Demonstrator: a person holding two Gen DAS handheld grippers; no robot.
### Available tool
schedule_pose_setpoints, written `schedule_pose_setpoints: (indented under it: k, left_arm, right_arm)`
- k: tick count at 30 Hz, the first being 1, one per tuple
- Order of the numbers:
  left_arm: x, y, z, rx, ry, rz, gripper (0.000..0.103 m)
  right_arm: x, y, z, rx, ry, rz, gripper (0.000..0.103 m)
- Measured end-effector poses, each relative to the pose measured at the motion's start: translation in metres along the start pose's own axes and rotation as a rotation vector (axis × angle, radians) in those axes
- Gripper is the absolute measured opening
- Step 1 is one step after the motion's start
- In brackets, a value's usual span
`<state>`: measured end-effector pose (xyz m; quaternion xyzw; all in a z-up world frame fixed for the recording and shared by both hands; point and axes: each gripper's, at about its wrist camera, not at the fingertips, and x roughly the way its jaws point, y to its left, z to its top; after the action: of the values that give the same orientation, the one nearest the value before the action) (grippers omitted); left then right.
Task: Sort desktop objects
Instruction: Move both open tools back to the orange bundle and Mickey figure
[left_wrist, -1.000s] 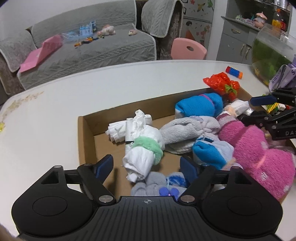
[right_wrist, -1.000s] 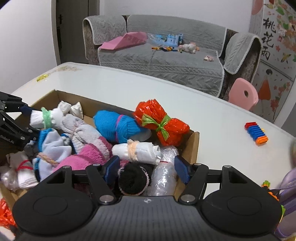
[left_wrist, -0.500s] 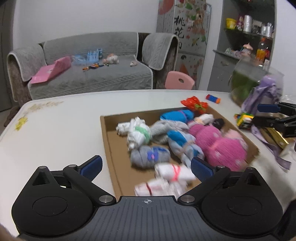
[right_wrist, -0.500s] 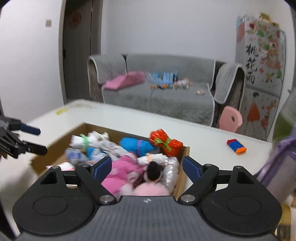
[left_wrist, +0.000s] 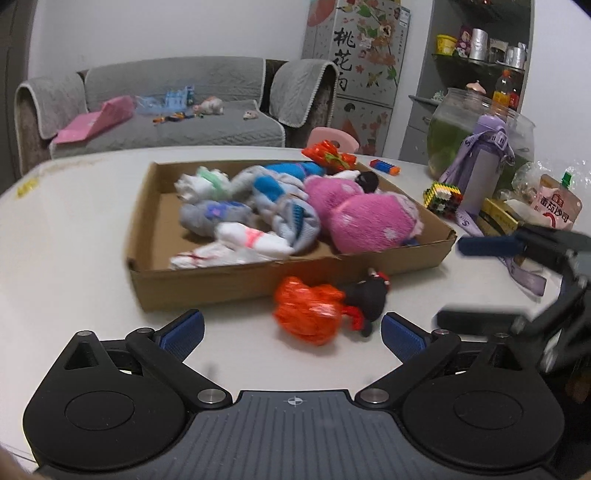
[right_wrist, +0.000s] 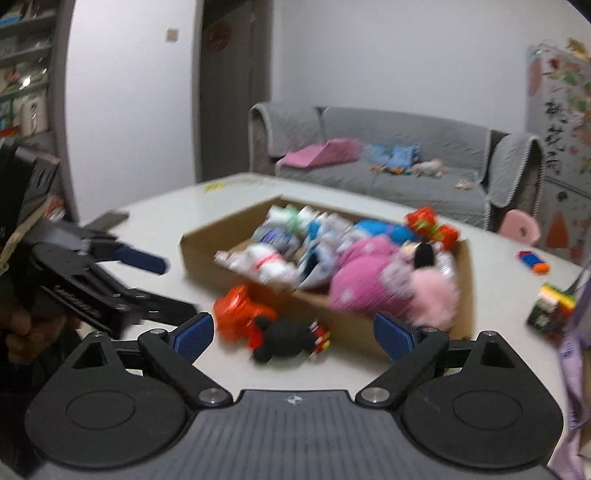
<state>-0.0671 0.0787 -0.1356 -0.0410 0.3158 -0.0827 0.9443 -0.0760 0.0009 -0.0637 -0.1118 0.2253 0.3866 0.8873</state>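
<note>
Table (left_wrist: 74, 229): white, wide, holds everything.
Box (left_wrist: 207, 284): shallow cardboard tray at 12 o'clock, packed with rolled socks; near wall faces the grippers.
Orange bundle (left_wrist: 308, 312): crinkly, on the table outside the box, just beside its near wall, touching the black toy.
Black toy (left_wrist: 369, 299): small plush at 1 o'clock of the bundle.
Left gripper (left_wrist: 291, 334): released, jaws have just been opening, nothing between them.
Right gripper (right_wrist: 293, 332): released, jaws just opening, empty.
Advice: likely next, straddle one loose item squarely, clench gently, lift clear over the wall.
</note>
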Motion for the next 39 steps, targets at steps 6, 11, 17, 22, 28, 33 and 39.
schedule_pose_setpoints:
  k: [6,11,17,22,28,33,39]
  left_arm:
    - [0.018,-0.002,0.003,-0.126,0.013,0.008,0.102]
    - [0.025,0.0,0.002,-0.151,0.02,0.051,0.102]
    - [0.026,0.016,-0.004,-0.209,0.031,0.095,0.102]
    - [0.019,0.03,-0.004,-0.232,0.029,0.117,0.102]
    - [0.007,0.043,-0.009,-0.23,0.035,0.156,0.102]
    - [-0.002,0.049,-0.014,-0.21,0.038,0.202,0.102]
    - [-0.004,0.028,-0.011,-0.122,0.012,0.213,0.102]
  right_arm:
    - [0.023,-0.006,-0.003,-0.011,0.033,-0.016,0.093]
    - [0.034,-0.009,-0.001,-0.006,0.021,-0.029,0.094]
    - [0.054,0.004,-0.001,-0.045,0.03,-0.028,0.094]
    - [0.067,0.014,-0.002,-0.037,0.047,-0.036,0.096]
    - [0.068,0.015,-0.009,-0.006,0.078,-0.045,0.098]
    - [0.062,0.015,-0.016,-0.001,0.103,-0.021,0.098]
    - [0.068,0.015,-0.015,0.011,0.142,0.016,0.098]
